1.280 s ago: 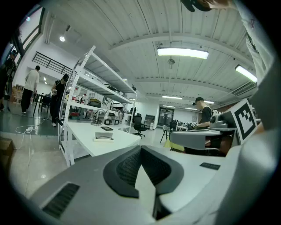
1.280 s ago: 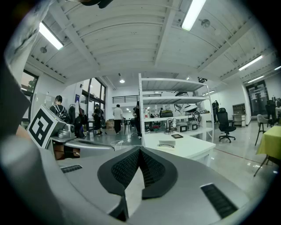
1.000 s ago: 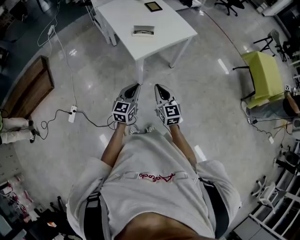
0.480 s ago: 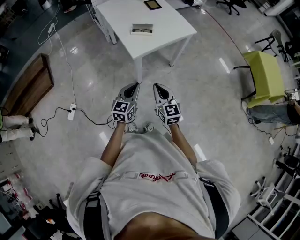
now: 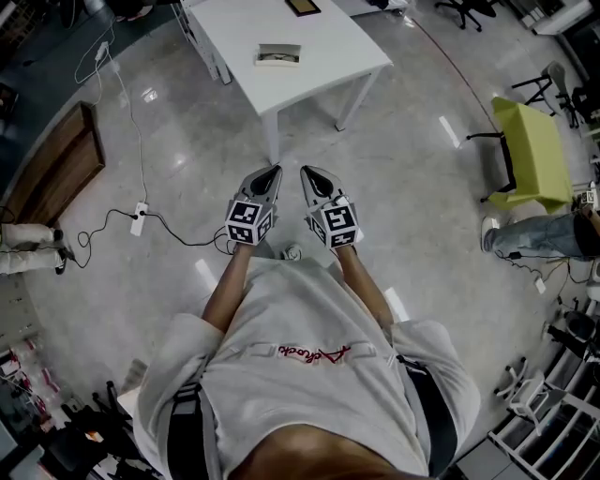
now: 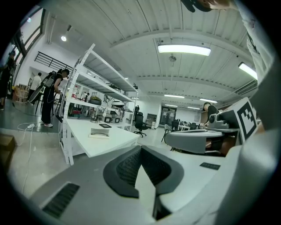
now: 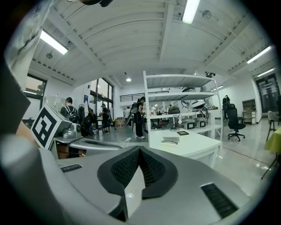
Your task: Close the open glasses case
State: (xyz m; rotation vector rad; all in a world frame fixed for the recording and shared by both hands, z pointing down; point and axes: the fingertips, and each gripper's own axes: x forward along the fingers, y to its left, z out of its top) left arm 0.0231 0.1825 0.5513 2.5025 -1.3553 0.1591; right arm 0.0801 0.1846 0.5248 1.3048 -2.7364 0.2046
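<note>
The open glasses case (image 5: 278, 54) lies on the white table (image 5: 328, 56) far ahead of me; it also shows small in the left gripper view (image 6: 99, 133) and the right gripper view (image 7: 169, 141). I hold both grippers side by side in front of my chest, over the floor and well short of the table. My left gripper (image 5: 271, 172) is shut with nothing between its pads, which meet at the tips (image 6: 140, 149). The right gripper (image 5: 307, 172) is also shut and empty (image 7: 139, 151).
A dark flat device (image 5: 303, 7) lies farther back on the table. A power strip with cables (image 5: 138, 218) and a wooden panel (image 5: 56, 169) lie on the floor to the left. To the right are a green chair (image 5: 530, 155) and a person's legs (image 5: 534, 234). Shelving (image 7: 180, 105) stands behind the table.
Both grippers have shifted slightly up the picture, toward the table, and stay shut. The person's legs at the right have come further into view.
</note>
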